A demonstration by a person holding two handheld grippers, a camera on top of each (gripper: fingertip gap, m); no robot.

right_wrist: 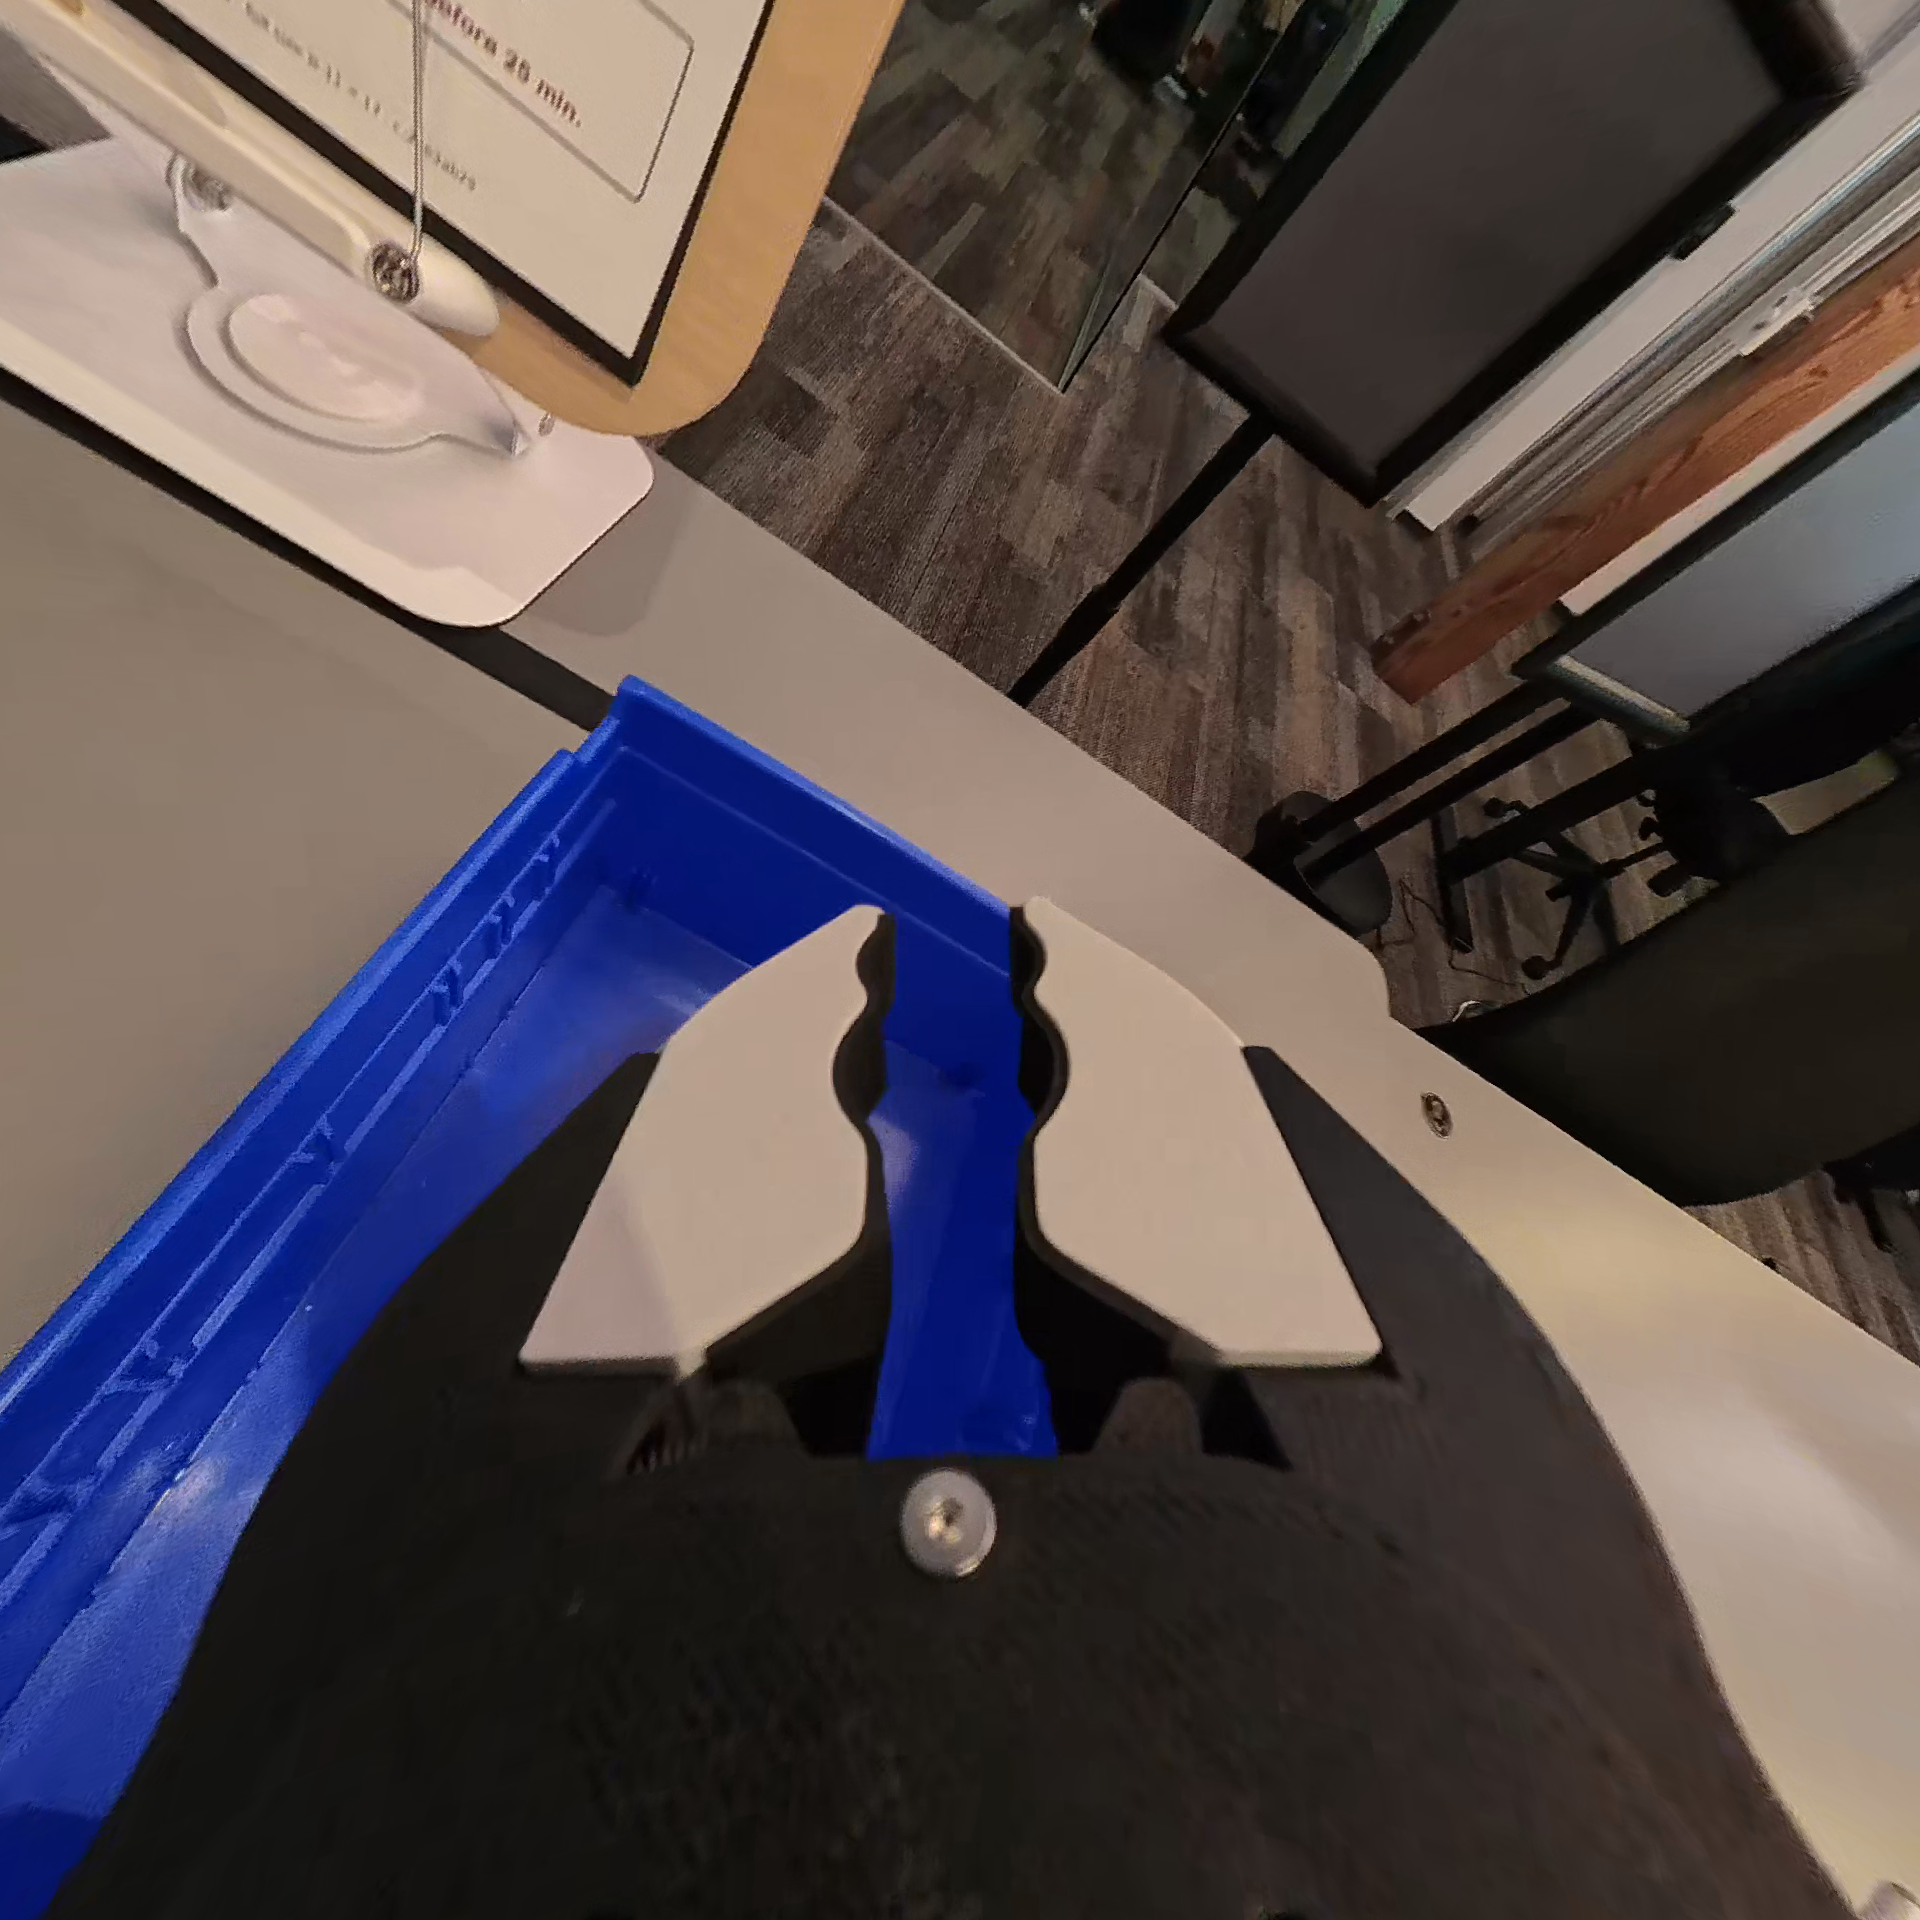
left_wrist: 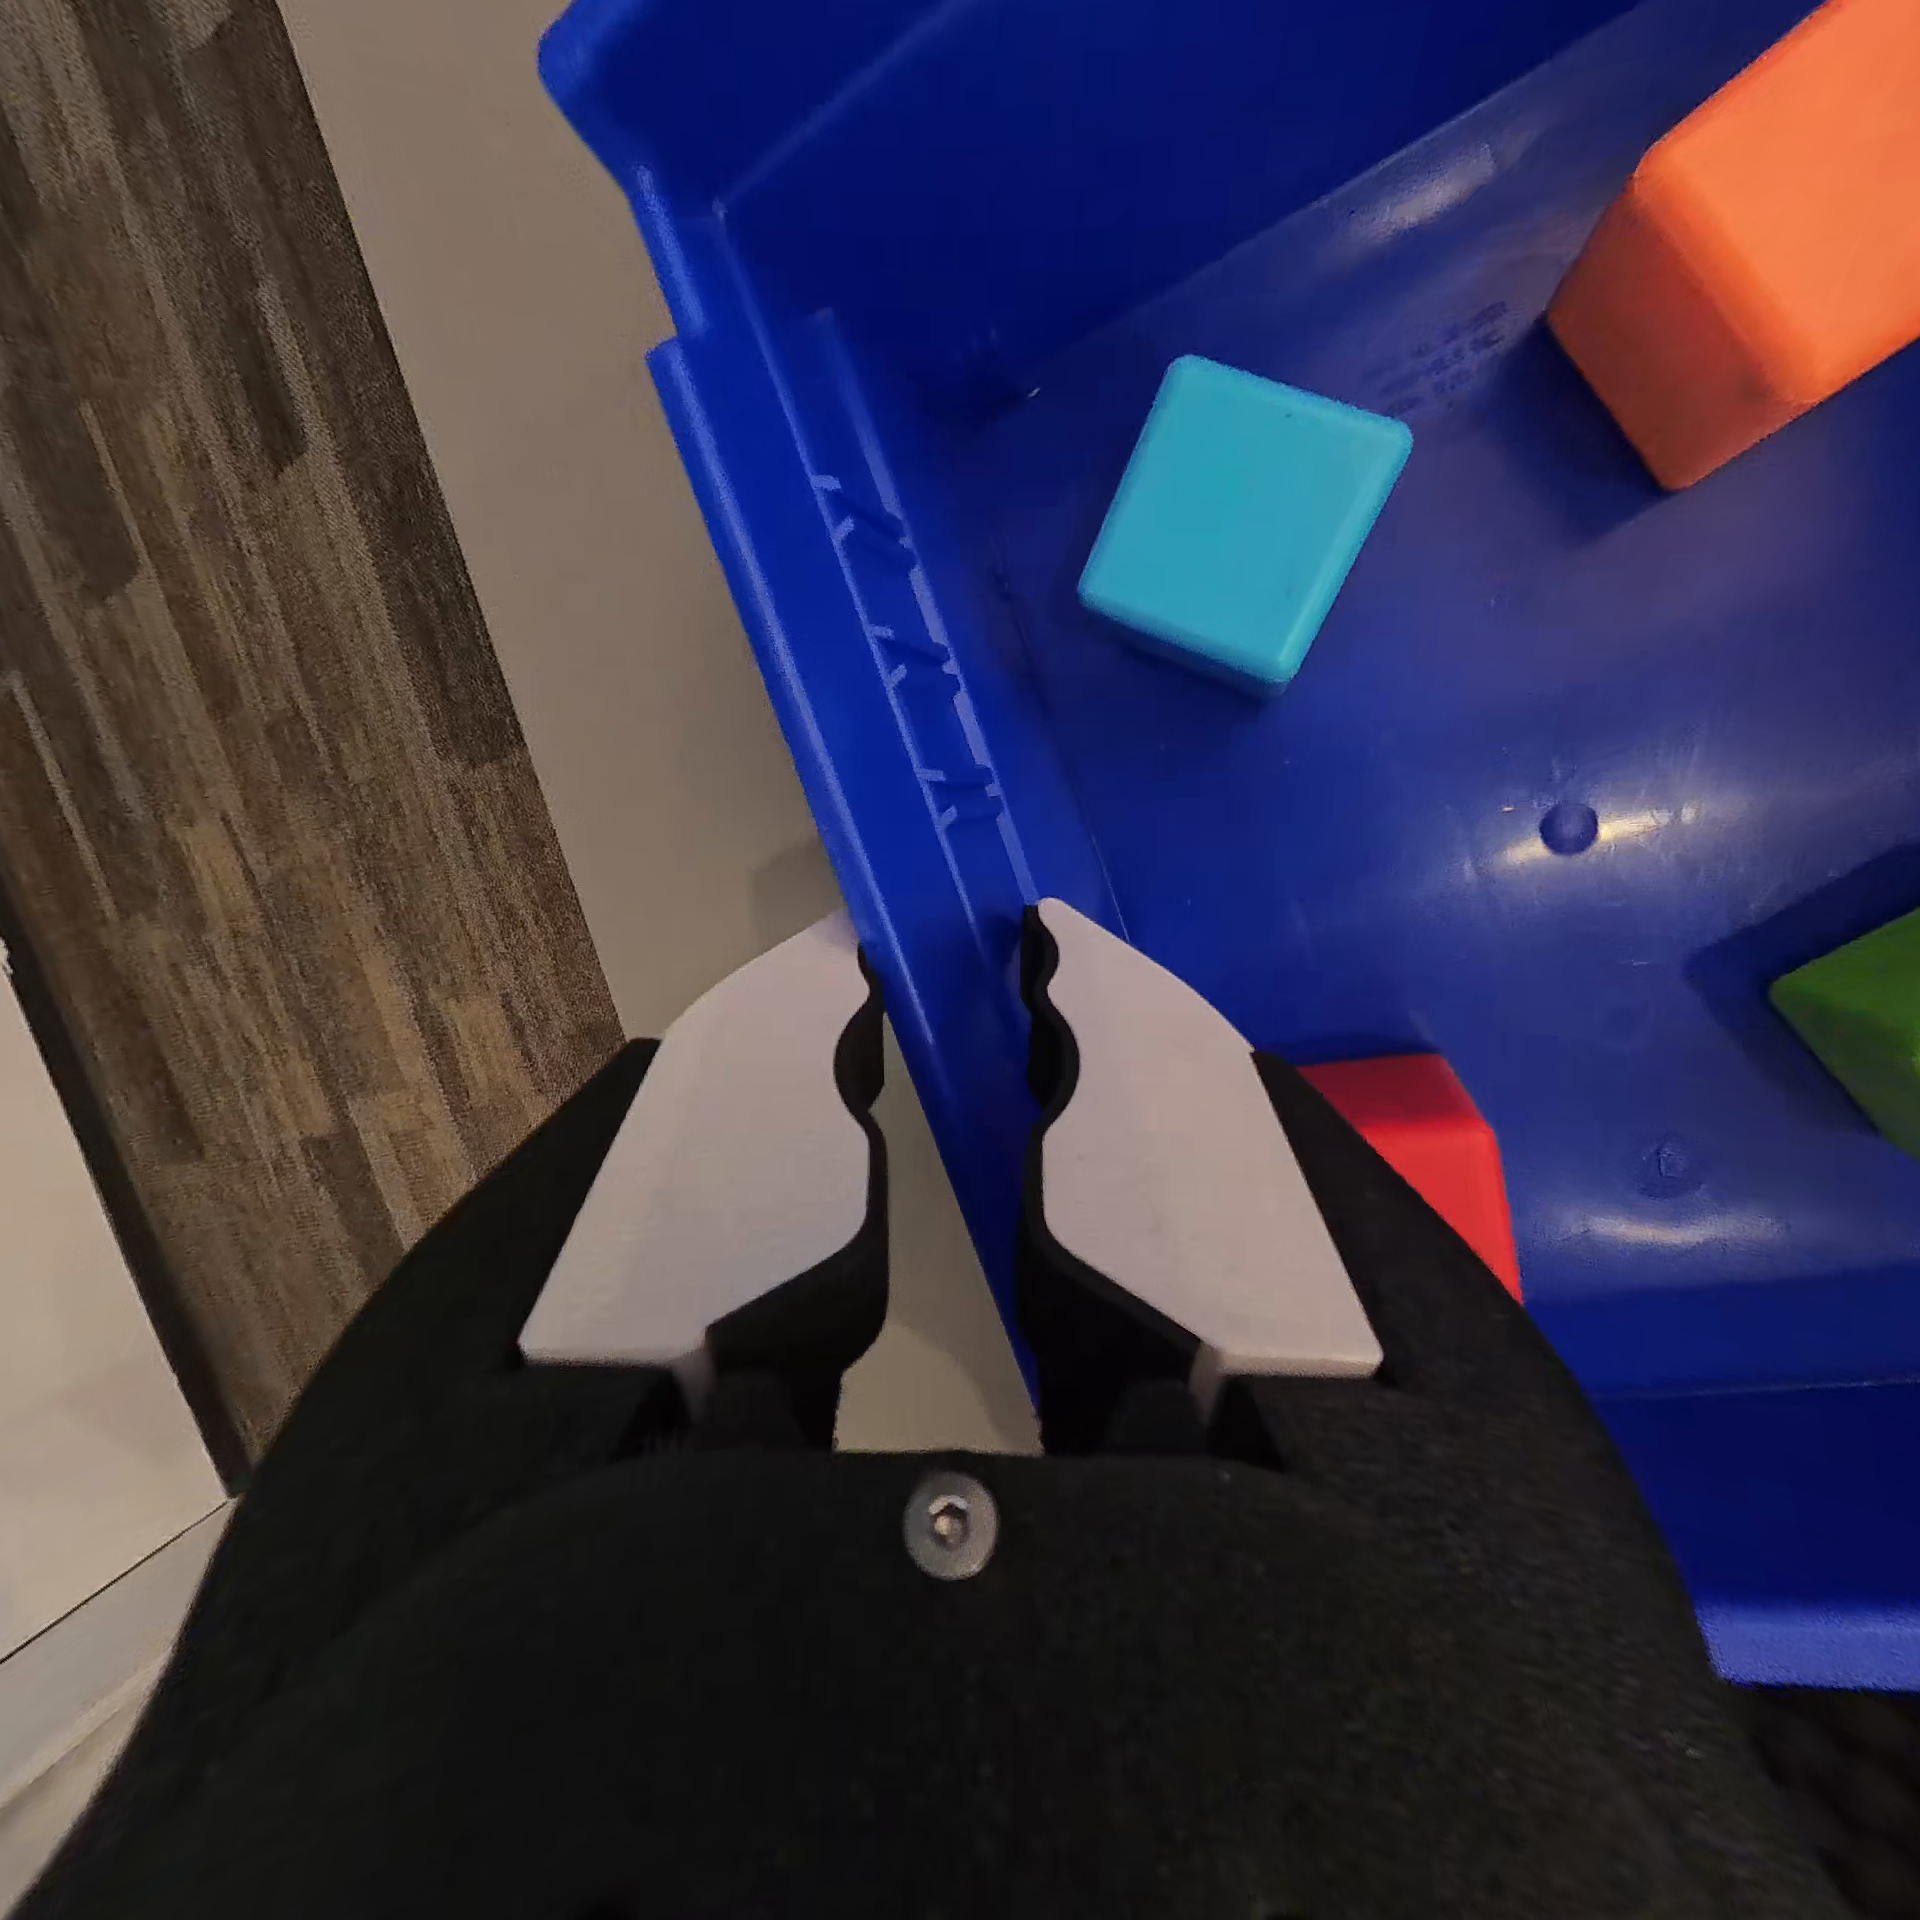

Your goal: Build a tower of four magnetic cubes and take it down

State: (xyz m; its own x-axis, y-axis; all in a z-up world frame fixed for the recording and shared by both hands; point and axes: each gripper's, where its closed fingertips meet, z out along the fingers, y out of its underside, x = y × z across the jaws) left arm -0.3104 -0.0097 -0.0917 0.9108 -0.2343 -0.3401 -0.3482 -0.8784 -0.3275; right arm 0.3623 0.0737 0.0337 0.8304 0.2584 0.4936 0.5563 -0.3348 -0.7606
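While both grippers gape empty, left gripper (left_wrist: 945, 925) straddles bin (left_wrist: 914, 727) wall; cyan cube (left_wrist: 1242, 525) lies fwd-right inside, nearer left. Right gripper (right_wrist: 951, 920) sees no cubes.

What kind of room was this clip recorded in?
Probably an office or shared workspace: a pale table carrying a blue bin, patterned carpet tiles, a sign stand and a dark chair by it.

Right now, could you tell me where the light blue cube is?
In the left wrist view, the light blue cube lies on the floor of the blue bin, near its left wall, with the orange cube to its upper right.
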